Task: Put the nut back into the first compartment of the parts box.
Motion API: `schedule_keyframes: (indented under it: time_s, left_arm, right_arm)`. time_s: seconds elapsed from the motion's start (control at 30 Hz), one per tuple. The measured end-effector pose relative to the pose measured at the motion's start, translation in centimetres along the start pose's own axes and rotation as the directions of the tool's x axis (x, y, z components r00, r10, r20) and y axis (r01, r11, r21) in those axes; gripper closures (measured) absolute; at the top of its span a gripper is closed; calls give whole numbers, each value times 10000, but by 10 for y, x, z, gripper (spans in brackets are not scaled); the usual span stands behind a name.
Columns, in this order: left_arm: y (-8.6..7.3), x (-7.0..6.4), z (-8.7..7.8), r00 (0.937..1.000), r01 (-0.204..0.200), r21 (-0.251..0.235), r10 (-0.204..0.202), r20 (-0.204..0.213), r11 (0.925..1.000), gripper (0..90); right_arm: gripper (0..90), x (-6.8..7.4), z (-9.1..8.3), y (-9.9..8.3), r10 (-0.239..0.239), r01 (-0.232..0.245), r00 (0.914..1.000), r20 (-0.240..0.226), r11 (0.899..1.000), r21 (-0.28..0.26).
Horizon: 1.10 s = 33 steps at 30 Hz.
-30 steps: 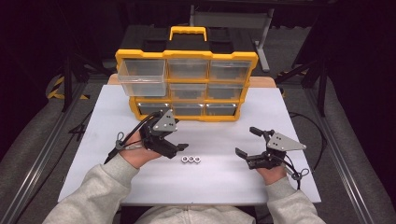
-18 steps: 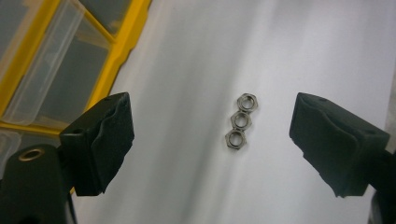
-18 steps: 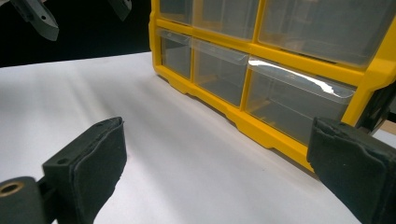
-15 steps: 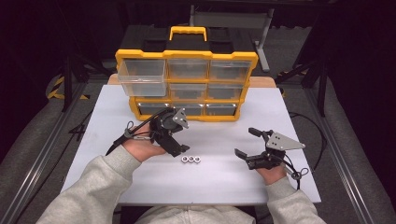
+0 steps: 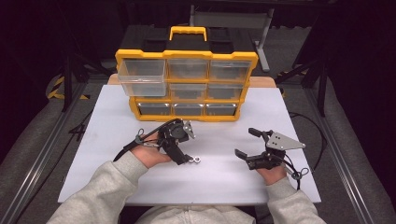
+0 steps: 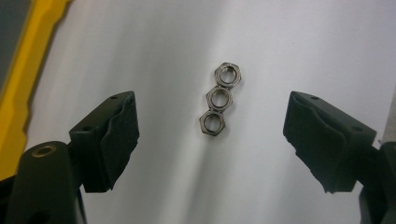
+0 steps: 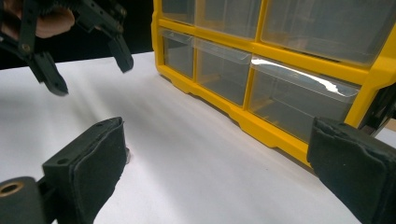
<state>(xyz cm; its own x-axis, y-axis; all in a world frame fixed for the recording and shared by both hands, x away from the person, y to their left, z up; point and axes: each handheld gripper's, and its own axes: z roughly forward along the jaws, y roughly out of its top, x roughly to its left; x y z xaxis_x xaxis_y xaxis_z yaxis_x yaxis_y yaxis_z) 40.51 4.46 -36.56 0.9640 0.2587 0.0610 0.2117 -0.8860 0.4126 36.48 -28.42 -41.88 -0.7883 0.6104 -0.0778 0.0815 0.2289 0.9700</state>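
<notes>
Left gripper (image 6: 212,140), jaws spread wide above three nuts (image 6: 218,99) lying in a touching row midway between its fingers on the white table (image 6: 299,42). High view: right gripper (image 5: 251,143) also open, well apart; its own view faces the yellow drawer cabinet (image 7: 261,126).

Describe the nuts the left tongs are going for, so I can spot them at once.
Start at the yellow drawer organizer at the back of the white table; in front of it the left tongs hang open. Between their jaws lie three hex nuts, small, grey metal, touching in a short row. They are the only loose parts on the bare table; everything else is plastic cabinet or black tongs.
</notes>
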Motion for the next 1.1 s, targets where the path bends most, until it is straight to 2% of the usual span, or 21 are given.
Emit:
schedule_keyframes:
  time_s: [0.03, 0.3, 0.33, 0.37, 0.4, 0.53, 0.77, 0.9, 0.97, 1.0, 1.1]
  left_arm:
    - [-2, 0, 8, 9996, -77, 163, 73, 258, 9998, 202]
    - [-5, 0, 24, 9991, -64, 388, 48, 427, 9992, 218]
    - [-6, 0, 27, 9990, 90, 456, -110, 438, 9989, 225]
    - [-6, 1, 29, 9991, -13, 543, -9, 418, 9985, 236]
    - [-6, 1, 33, 9987, 77, 684, -112, 496, 9976, 244]
    - [-6, 2, 42, 9980, 45, 1102, -114, 618, 9939, 269]
    - [-7, 4, 53, 9977, 39, 1403, -133, 657, 9901, 336]
    - [-8, 4, 59, 9972, 95, 1546, -208, 720, 9879, 404]
    - [-8, 3, 60, 9986, -14, 1612, -71, 523, 9869, 460]
    - [-8, 3, 60, 9986, -14, 1612, -71, 523, 9869, 515]
    - [-7, 2, 62, 9980, -34, 1710, -74, 621, 9853, 568]
  right_arm:
    - [55, 0, 0, 0, -3, 3, 10000, -5, 10000, 8]
    - [55, 1, 1, 0, -43, 44, 10000, -21, 9999, 100]
    - [55, 1, 1, 0, -36, 37, 10000, -28, 9999, 96]
    - [55, 1, 1, 0, -31, 32, 10000, -38, 9999, 102]
    - [55, 1, 1, 0, -28, 29, 10000, -45, 9999, 107]
    - [55, 1, 1, 0, -23, 24, 10000, -37, 9999, 114]
    - [55, 0, 2, -1, 12, -11, 10000, -57, 9999, 156]
    - [55, 0, 2, -1, 49, -48, 9999, -103, 9998, 172]
    - [55, 1, 2, -1, 43, -40, 9998, -178, 9999, 137]
    - [55, 1, 2, -1, 43, -40, 9998, -178, 9999, 137]
    - [55, 1, 1, 0, 38, -37, 9998, -185, 10000, 58]
